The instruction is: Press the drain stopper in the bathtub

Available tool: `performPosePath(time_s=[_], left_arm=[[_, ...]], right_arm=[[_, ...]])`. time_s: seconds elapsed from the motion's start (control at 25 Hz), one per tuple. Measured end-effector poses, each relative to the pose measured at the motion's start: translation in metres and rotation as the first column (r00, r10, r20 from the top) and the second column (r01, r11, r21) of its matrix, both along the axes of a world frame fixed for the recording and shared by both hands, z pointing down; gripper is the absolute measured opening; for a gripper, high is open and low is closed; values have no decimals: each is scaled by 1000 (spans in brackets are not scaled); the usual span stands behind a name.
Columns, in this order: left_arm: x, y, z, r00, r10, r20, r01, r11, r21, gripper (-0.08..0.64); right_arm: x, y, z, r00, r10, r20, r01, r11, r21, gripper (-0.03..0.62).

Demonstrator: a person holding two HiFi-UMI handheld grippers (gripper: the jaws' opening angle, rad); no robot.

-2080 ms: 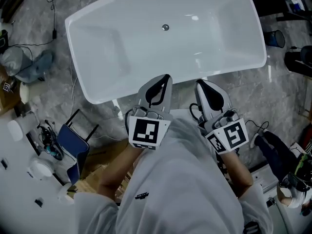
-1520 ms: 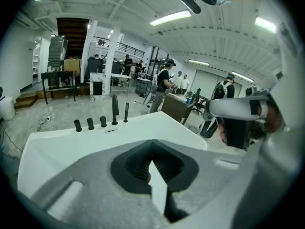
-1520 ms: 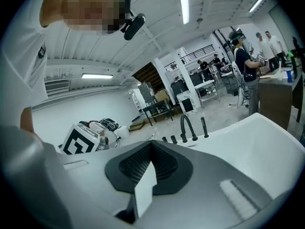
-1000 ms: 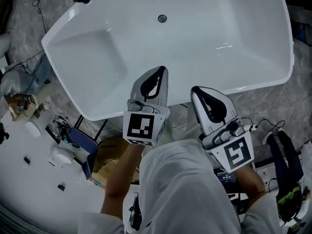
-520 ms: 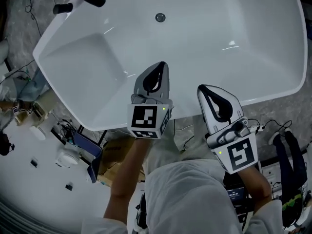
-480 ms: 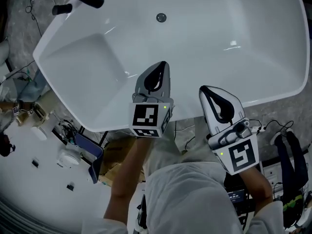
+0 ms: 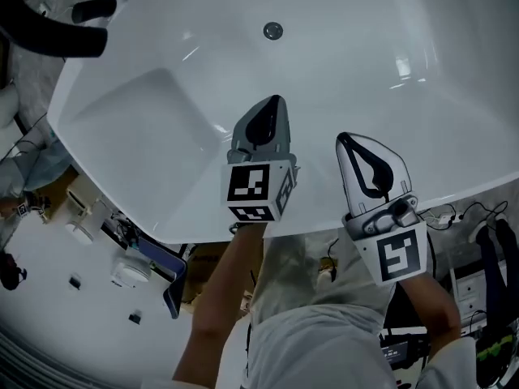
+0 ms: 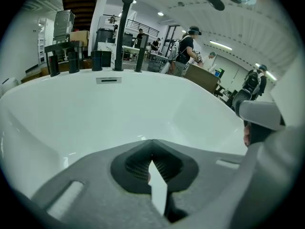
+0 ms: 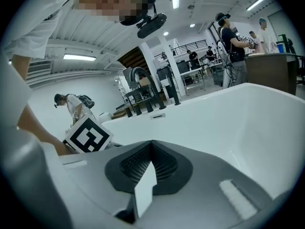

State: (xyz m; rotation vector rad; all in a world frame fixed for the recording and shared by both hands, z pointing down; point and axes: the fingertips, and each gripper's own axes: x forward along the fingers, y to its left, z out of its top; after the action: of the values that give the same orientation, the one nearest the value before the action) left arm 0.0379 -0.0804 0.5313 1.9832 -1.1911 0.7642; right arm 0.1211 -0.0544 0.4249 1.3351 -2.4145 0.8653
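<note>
Drain stopper (image 7: 273, 31) lies on the bathtub (image 7: 122, 136) floor by its far edge, well apart from our left claw (image 7: 274, 104) and right claw (image 7: 347, 143), both pressed together; we judge this the approach, next lowering one tip onto it.

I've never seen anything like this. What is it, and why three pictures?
No robot here: a person holds grey two-jaw tools, the left tongs and the right tongs. The head view comes from a camera on the person's head, looking down. The two gripper views come from cameras riding on the tongs. Below lies a glossy white bathtub with a small round metal drain stopper in its floor. Both tongs hover at the tub's near side, closed and holding nothing.
</note>
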Motion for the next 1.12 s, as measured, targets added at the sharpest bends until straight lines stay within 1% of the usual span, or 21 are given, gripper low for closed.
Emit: performPosePath(time_s=[0.12,0.36,0.4,0.48,0.56,0.72,0.76,0.84,0.96,1.04,1.12], left_arm=[[-4,-13,24,1000,3,5,-3,1000,13,2],[-15,-20,74,1000,-14,21,14,1000,20,2],[-17,-20,82,1000,-15,22,15,1000,21,2],[-21,-21,98,1000,-19,24,18,1000,22,2],[-25,-24,114,999,-26,26,25,999,33,2],[-29,-26,145,999,-34,26,32,999,44,2],[-32,-28,152,999,-38,26,37,998,49,2],[-39,-28,163,998,-47,30,45,998,50,2],[-49,-30,179,999,-33,39,31,998,60,2],[-54,-33,188,999,-26,44,23,997,75,2],[-64,-32,197,998,-39,47,35,996,77,2]], right_arm=[[-9,-8,28,1000,-3,-18,3,1000,9,2],[-27,-19,81,999,-32,-33,32,999,18,2],[-30,-21,90,998,-44,-41,45,999,21,2],[-37,-25,113,992,-90,-88,92,995,23,2],[-44,-30,142,982,-138,-132,139,990,1,1],[-57,-40,195,970,-184,-161,177,982,-59,1],[-61,-46,205,969,-185,-164,179,983,-51,1],[-70,-56,223,977,-157,-148,155,988,-25,0],[-74,-68,250,984,-112,-139,110,994,-25,0],[-75,-75,265,982,-113,-152,111,994,-21,0],[-80,-80,281,977,-137,-162,137,991,-16,0]])
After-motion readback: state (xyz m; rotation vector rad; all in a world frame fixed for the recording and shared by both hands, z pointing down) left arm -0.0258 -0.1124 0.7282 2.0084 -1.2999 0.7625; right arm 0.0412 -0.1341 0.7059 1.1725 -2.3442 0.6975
